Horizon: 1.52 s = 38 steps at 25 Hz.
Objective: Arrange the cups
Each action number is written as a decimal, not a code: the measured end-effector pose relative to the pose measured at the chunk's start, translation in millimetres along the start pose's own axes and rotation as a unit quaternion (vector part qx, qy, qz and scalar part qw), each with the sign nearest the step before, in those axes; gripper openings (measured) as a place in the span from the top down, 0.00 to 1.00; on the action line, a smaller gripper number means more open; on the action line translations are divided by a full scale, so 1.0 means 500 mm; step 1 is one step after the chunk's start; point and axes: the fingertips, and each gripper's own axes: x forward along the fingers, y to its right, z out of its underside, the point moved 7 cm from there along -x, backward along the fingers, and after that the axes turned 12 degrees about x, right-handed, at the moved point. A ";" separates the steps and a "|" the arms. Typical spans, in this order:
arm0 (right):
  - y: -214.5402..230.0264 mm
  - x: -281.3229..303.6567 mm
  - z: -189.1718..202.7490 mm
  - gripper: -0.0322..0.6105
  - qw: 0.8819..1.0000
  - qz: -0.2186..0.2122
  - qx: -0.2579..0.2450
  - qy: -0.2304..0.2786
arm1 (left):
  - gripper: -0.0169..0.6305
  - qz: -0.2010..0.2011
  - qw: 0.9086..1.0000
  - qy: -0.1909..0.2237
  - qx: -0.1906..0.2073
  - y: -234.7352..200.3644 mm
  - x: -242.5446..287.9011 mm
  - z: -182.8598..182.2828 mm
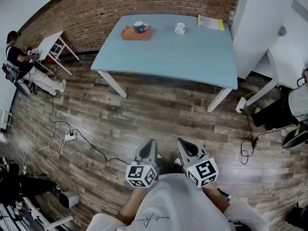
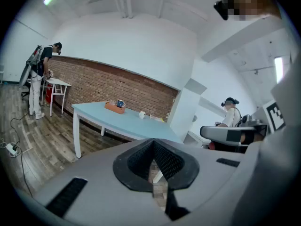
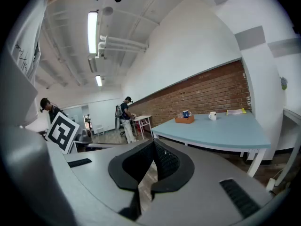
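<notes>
A blue cup (image 1: pixel 140 27) stands on an orange tray (image 1: pixel 136 34) at the far left of the light blue table (image 1: pixel 192 57). To its right, on the tabletop itself, is a white cup (image 1: pixel 180 28). Both cups also show far off in the left gripper view, blue cup (image 2: pixel 121 103) and white cup (image 2: pixel 141 114), and in the right gripper view, blue cup (image 3: pixel 186 114) and white cup (image 3: pixel 212 116). My left gripper (image 1: pixel 150 145) and right gripper (image 1: pixel 183 144) are shut and empty, held close to my body, well short of the table.
A yellow-edged sheet (image 1: pixel 211 22) lies at the table's far right corner. A white cabinet (image 1: pixel 264 28) stands right of the table. Cables and a power strip (image 1: pixel 70 136) lie on the wooden floor at left. People stand or sit at left (image 1: pixel 19 61) and right (image 1: pixel 293 109).
</notes>
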 end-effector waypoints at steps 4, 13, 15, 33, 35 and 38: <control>0.003 0.011 0.008 0.92 1.000 -0.004 0.002 -0.005 | 0.96 0.000 1.000 -0.005 0.006 -0.003 0.002 -0.001; 0.015 0.052 -0.003 0.92 1.000 -0.011 0.010 -0.016 | 0.96 -0.007 1.000 0.001 0.005 -0.030 0.029 -0.022; 0.022 0.068 -0.012 0.92 1.000 -0.009 0.019 -0.011 | 0.96 -0.002 1.000 0.005 0.008 -0.040 0.043 -0.031; 0.000 0.281 -0.088 0.92 1.000 -0.007 0.004 -0.012 | 0.96 -0.016 0.999 0.029 0.022 -0.216 0.124 -0.128; -0.017 0.315 -0.096 0.92 1.000 -0.013 -0.007 -0.014 | 0.96 -0.019 0.999 0.033 0.029 -0.245 0.128 -0.141; -0.041 0.362 -0.107 0.92 1.000 -0.017 -0.016 -0.014 | 0.96 -0.022 0.998 0.033 0.041 -0.288 0.136 -0.157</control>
